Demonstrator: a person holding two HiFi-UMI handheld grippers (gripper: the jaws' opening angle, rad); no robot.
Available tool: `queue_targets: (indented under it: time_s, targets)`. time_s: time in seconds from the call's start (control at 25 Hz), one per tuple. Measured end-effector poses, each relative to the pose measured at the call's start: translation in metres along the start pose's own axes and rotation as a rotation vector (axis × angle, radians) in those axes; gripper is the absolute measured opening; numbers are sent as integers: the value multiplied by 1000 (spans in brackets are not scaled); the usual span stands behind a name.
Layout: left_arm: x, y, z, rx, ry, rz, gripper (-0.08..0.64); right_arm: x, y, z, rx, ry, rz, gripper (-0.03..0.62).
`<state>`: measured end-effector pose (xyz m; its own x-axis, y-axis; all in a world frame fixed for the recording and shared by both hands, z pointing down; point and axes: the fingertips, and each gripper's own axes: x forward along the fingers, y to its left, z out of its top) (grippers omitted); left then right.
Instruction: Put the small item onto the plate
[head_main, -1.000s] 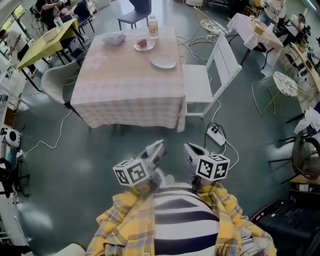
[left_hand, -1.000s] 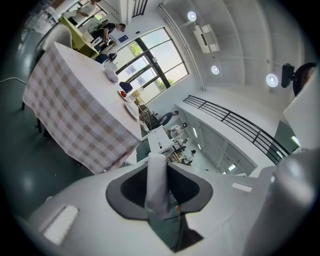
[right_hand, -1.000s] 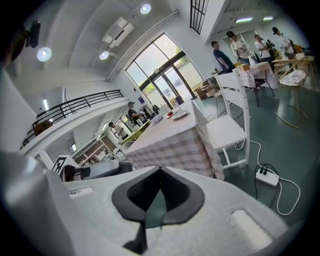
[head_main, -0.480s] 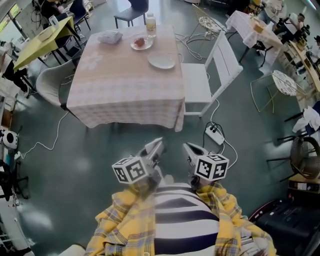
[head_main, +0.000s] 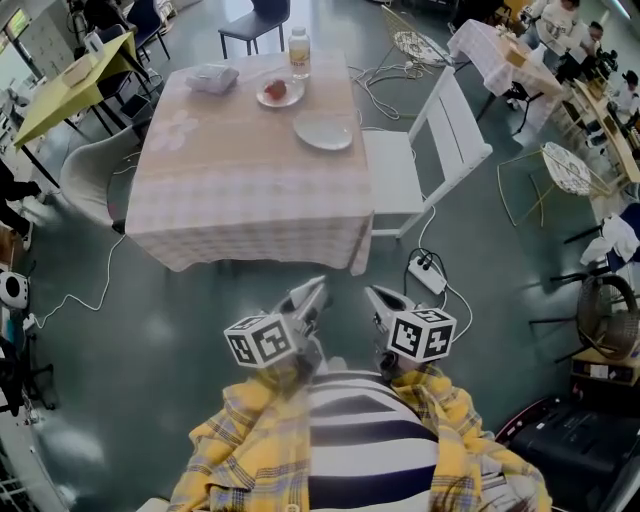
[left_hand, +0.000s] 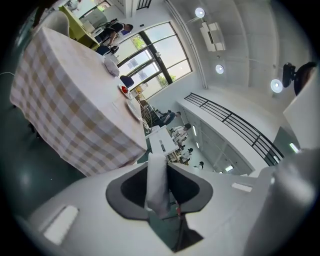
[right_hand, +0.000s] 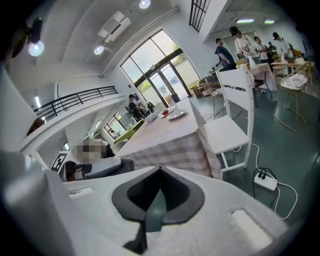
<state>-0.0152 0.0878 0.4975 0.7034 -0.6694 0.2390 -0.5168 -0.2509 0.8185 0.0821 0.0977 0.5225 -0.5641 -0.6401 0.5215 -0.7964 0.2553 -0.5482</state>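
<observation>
My left gripper (head_main: 316, 290) is held low in front of my chest, short of the table (head_main: 240, 190). In the left gripper view it (left_hand: 158, 172) is shut on a small white item (left_hand: 156, 186) that stands up between the jaws. My right gripper (head_main: 373, 294) is beside it, shut with nothing in it (right_hand: 159, 174). On the checked cloth at the far right side lies an empty white plate (head_main: 323, 130). Behind that plate a second plate (head_main: 281, 92) carries a red item.
A bottle (head_main: 298, 52) and a crumpled white cloth (head_main: 212, 77) are at the table's far end. A white chair (head_main: 420, 165) stands at the table's right, a grey chair (head_main: 85, 180) at its left. A power strip (head_main: 428, 272) and cables lie on the floor.
The table has drawn slightly nearer and shifted in the head view. Both grippers keep the same pose before my chest, the left still shut on the white item.
</observation>
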Motion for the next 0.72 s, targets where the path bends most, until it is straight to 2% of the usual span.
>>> queue_targets:
  time_s: [0.72]
  targets:
    - [37, 41, 77, 4, 49, -20, 94, 82, 7, 59, 3, 1, -20, -2]
